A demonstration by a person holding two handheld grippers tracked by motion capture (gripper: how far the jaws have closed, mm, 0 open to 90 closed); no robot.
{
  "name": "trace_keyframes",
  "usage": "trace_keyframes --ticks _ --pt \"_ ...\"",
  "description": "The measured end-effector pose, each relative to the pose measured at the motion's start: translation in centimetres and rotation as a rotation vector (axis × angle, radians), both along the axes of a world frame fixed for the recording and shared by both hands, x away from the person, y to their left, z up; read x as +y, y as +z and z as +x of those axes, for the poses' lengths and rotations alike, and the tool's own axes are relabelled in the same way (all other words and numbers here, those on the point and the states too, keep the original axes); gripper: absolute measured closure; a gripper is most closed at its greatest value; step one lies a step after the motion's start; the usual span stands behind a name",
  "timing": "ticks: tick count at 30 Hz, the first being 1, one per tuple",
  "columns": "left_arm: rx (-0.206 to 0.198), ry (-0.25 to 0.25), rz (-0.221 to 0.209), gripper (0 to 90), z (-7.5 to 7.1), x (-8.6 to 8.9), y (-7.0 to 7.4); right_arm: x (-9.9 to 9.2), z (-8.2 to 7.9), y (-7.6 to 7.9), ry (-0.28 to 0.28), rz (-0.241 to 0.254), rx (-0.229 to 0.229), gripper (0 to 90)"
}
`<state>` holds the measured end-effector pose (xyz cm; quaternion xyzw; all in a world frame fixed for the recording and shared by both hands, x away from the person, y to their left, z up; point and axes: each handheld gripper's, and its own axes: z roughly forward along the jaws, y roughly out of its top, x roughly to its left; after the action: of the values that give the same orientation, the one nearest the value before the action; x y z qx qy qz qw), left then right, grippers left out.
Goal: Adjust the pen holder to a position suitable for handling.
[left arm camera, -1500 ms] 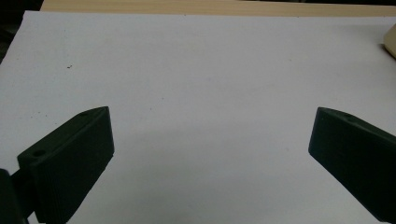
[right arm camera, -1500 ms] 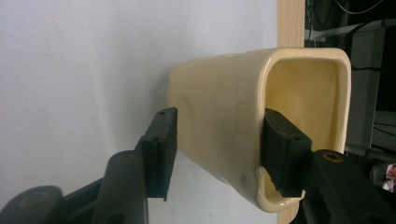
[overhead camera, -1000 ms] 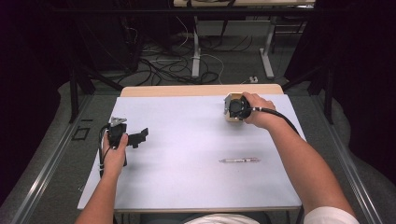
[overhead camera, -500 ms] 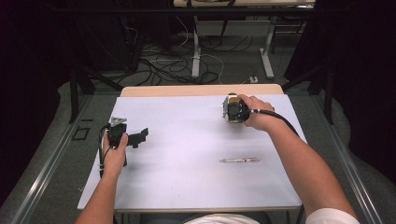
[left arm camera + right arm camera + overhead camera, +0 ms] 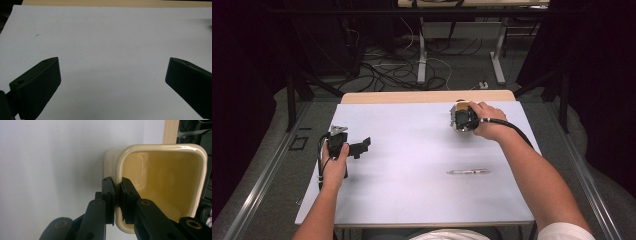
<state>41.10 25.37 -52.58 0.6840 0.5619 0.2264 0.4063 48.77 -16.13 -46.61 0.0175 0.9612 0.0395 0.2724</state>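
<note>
**Inspector:** Two grippers on the worktop, which is covered by a white sheet with a strip of bare wood along its far edge. State of the left one?

**Assistant:** The left gripper sits at the left side, held in the person's left hand. Its jaws stand wide apart and grasp nothing; in the left gripper view, bare white surface lies between them.

**Inspector:** And the right?

**Assistant:** The right gripper is at the far right of the worktop, in the right hand. Its jaws are clenched on the rim of a cream-yellow container, one jaw outside the wall and one inside.

**Inspector:** Condition of that container?

**Assistant:** Squarish with rounded corners, glossy, nothing visible inside. In the right gripper view its open mouth faces the camera. Whether it rests on the worktop or is lifted, I cannot tell.

**Inspector:** Other items?

**Assistant:** A pen lies flat on the sheet, nearer the person than the container and well apart from both grippers. Cables run across the floor beyond the far edge.
</note>
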Motion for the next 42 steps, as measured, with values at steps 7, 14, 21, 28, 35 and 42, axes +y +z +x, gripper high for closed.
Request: trace_keyframes --ticks 7,14,21,28,35,42 --pt "0.002 -0.001 0.001 0.1 0.0 0.0 0.0 0.3 -0.1 0.0 0.002 -0.024 -0.005 83.1" --pt "0.003 0.002 -0.002 0.1 0.0 0.1 0.0 0.5 -0.2 0.2 0.006 -0.018 -0.012 83.1" --pt "0.005 0.001 -0.001 0.1 0.0 0.1 -0.1 1.4 -1.0 0.9 0.001 0.003 0.005 82.9" --pt "0.002 0.000 -0.005 0.1 0.0 0.1 0.0 3.0 -1.8 1.7 0.023 0.005 0.010 82.8" --pt "0.006 0.004 -0.006 0.1 0.0 0.2 0.0 5.9 -3.0 2.6 0.049 0.032 0.023 82.7" --pt "0.002 0.008 -0.014 0.1 0.0 0.3 0.0 8.0 -3.9 3.0 0.072 0.045 0.024 82.4"
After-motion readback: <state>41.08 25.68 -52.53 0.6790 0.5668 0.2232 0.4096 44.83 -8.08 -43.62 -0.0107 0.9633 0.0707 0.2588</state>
